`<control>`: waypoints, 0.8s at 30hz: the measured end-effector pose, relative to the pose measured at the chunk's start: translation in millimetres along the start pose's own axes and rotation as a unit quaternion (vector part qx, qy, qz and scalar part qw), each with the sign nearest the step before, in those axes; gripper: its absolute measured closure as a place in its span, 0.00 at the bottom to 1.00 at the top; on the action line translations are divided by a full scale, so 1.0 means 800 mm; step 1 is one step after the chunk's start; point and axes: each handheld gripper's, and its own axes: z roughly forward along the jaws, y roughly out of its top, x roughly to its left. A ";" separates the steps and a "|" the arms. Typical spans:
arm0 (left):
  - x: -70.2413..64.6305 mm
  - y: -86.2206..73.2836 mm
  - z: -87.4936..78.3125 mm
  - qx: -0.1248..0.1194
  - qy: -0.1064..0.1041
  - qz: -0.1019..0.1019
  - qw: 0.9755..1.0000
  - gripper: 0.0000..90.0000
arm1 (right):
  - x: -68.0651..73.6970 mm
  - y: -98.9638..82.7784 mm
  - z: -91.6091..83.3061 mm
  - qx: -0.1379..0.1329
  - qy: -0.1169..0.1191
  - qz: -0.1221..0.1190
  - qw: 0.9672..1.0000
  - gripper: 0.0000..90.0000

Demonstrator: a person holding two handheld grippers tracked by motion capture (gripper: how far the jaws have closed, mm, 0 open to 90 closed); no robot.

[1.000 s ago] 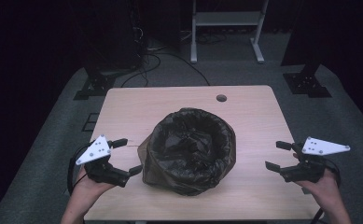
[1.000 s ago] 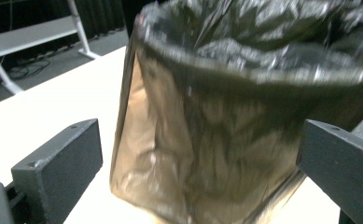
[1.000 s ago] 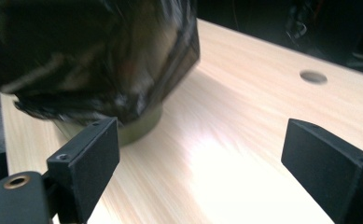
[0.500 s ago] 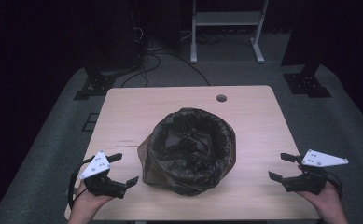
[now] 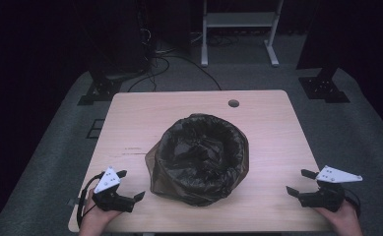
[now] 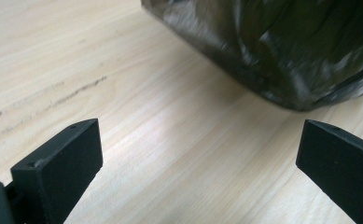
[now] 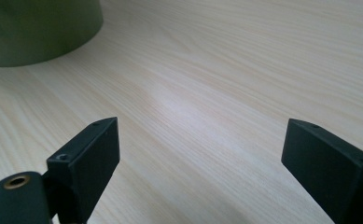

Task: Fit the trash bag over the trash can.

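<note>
Here a green bin lined with a black trash bag stands at the middle of the wooden table. The left gripper sits near its front-left, jaws wide apart and empty. The right gripper rests well apart at the front-right edge, jaws likewise spread on nothing.

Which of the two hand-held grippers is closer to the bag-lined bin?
The left gripper: its fingers nearly reach the black bag around the bin, while the right gripper sits farther away.

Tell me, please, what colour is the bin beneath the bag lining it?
Olive green: the bin shows its bare wall best in the right gripper view; the black bag covers it elsewhere.
</note>
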 end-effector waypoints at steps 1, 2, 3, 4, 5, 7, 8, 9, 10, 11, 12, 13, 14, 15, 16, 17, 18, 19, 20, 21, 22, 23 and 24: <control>0.001 -0.002 0.001 0.006 0.003 -0.001 1.000 0.00 | -0.002 -0.003 0.001 0.000 -0.002 0.003 1.000 0.11; 0.001 -0.004 0.003 0.009 0.005 -0.002 1.000 0.00 | -0.004 -0.006 0.002 0.003 -0.004 0.008 1.000 0.11; 0.002 -0.007 0.005 0.014 0.006 -0.002 1.000 0.00 | -0.006 -0.008 0.003 0.004 -0.005 0.011 1.000 0.11; 0.003 -0.010 0.008 0.023 0.008 -0.004 1.000 0.00 | -0.007 -0.011 0.005 0.007 -0.008 0.015 1.000 0.11; 0.003 -0.013 0.010 0.030 0.010 -0.004 0.999 0.00 | -0.009 -0.014 0.007 0.014 -0.011 0.019 1.000 0.11; 0.004 -0.017 0.014 0.046 0.014 -0.001 0.999 0.00 | -0.009 -0.018 0.009 0.020 -0.019 0.018 0.999 0.11; 0.004 -0.019 0.016 0.053 0.017 0.002 0.998 0.00 | -0.010 -0.019 0.010 0.023 -0.021 0.019 0.999 0.11; 0.004 -0.021 0.017 0.058 0.019 0.003 0.998 0.00 | -0.010 -0.020 0.011 0.028 -0.025 0.019 0.999 0.11; 0.005 -0.023 0.020 0.066 0.021 0.003 0.998 0.00 | -0.011 -0.020 0.012 0.033 -0.027 0.019 0.999 0.11; 0.005 -0.025 0.022 0.071 0.022 0.003 0.997 0.00 | -0.011 -0.020 0.012 0.034 -0.028 0.021 0.999 0.11; 0.005 -0.027 0.023 0.079 0.021 0.003 0.997 0.00 | -0.010 -0.020 0.012 0.035 -0.028 0.020 0.999 0.11; 0.005 -0.027 0.023 0.079 0.021 0.003 0.997 0.00 | -0.010 -0.020 0.012 0.039 -0.032 0.017 0.999 0.11; 0.005 -0.027 0.024 0.085 0.022 0.008 0.996 0.00 | -0.010 -0.020 0.013 0.044 -0.032 0.015 0.998 0.11; 0.004 -0.027 0.025 0.088 0.022 0.009 0.996 0.00 | -0.009 -0.020 0.014 0.049 -0.032 0.015 0.998 0.11; 0.004 -0.027 0.025 0.090 0.019 0.005 0.996 0.00 | -0.009 -0.020 0.015 0.058 -0.032 0.013 0.998 0.11; 0.005 -0.026 0.025 0.091 0.017 0.002 0.996 0.00 | -0.008 -0.020 0.017 0.066 -0.033 0.011 0.997 0.11; 0.005 -0.027 0.026 0.092 0.013 -0.002 0.996 0.00 | -0.007 -0.020 0.018 0.072 -0.034 0.009 0.997 0.11; 0.006 -0.027 0.026 0.095 0.011 -0.008 0.995 0.00 | -0.006 -0.020 0.020 0.081 -0.034 0.005 0.996 0.11; 0.007 -0.027 0.026 0.097 0.008 -0.012 0.995 0.00 | -0.005 -0.019 0.021 0.087 -0.032 0.005 0.996 0.11; 0.007 -0.027 0.026 0.097 0.008 -0.012 0.995 0.00 | -0.005 -0.019 0.021 0.086 -0.032 0.004 0.996 0.11; 0.007 -0.027 0.026 0.097 0.008 -0.012 0.995 0.00 | -0.005 -0.019 0.021 0.087 -0.031 0.005 0.996 0.11; 0.007 -0.027 0.026 0.097 0.008 -0.012 0.995 0.00 | -0.006 -0.019 0.021 0.087 -0.031 0.006 0.996 0.11; 0.007 -0.027 0.026 0.097 0.008 -0.012 0.995 0.00 | -0.005 -0.019 0.021 0.087 -0.031 0.006 0.996 0.11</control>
